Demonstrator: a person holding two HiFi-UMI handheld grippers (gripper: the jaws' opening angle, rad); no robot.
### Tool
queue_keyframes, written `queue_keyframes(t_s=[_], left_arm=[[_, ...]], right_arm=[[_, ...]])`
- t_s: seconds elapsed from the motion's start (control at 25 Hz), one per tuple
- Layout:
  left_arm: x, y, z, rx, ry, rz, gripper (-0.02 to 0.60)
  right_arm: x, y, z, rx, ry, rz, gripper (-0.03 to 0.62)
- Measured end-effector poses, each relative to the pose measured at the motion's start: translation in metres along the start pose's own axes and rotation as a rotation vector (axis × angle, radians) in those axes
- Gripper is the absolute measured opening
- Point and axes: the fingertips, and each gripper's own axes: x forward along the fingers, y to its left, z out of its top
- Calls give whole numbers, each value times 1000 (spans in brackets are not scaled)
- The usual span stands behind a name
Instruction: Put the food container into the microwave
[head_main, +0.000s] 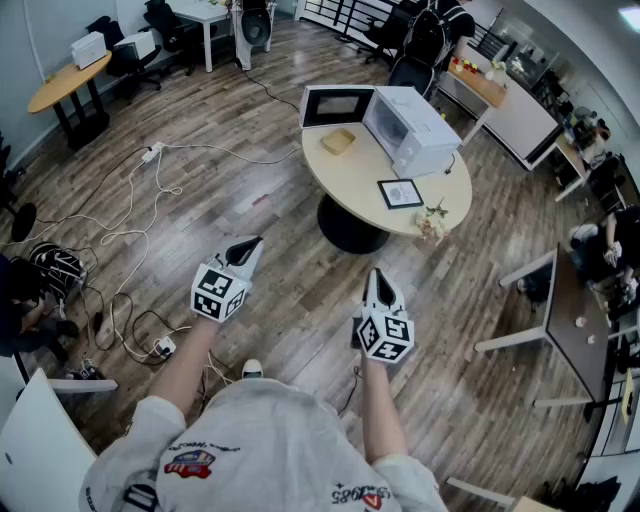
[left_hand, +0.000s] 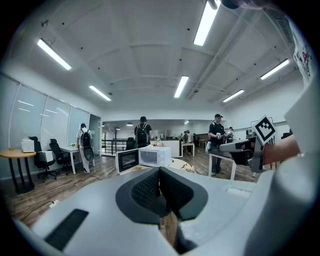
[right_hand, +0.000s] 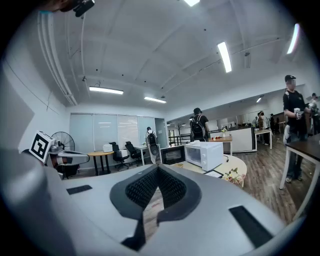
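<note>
A white microwave (head_main: 415, 130) stands on a round pale table (head_main: 360, 185) with its door (head_main: 337, 104) swung open to the left. The tan food container (head_main: 338, 141) lies on the table just in front of the open door. Both grippers are held over the wooden floor, well short of the table. My left gripper (head_main: 245, 250) is shut and empty, and my right gripper (head_main: 378, 285) is shut and empty too. In the left gripper view the microwave (left_hand: 155, 156) shows far beyond the shut left gripper (left_hand: 159, 170). The right gripper view shows the microwave (right_hand: 204, 154) past the shut right gripper (right_hand: 158, 168).
A framed picture (head_main: 400, 192) and a small bunch of flowers (head_main: 432, 222) lie on the table's near side. Cables (head_main: 130, 240) and a power strip (head_main: 160, 347) trail over the floor at left. A dark table (head_main: 565, 320) stands at right. People stand further back in the office.
</note>
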Motion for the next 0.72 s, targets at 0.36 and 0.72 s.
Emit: queue_keyframes(t_s=[0.36, 0.72], left_arm=[[6, 5, -5, -8, 3, -12, 5], [6, 28, -9, -16, 3, -30, 5]], right_arm=[[7, 5, -2, 0, -6, -6, 5], [21, 25, -8, 8, -15, -6, 5]])
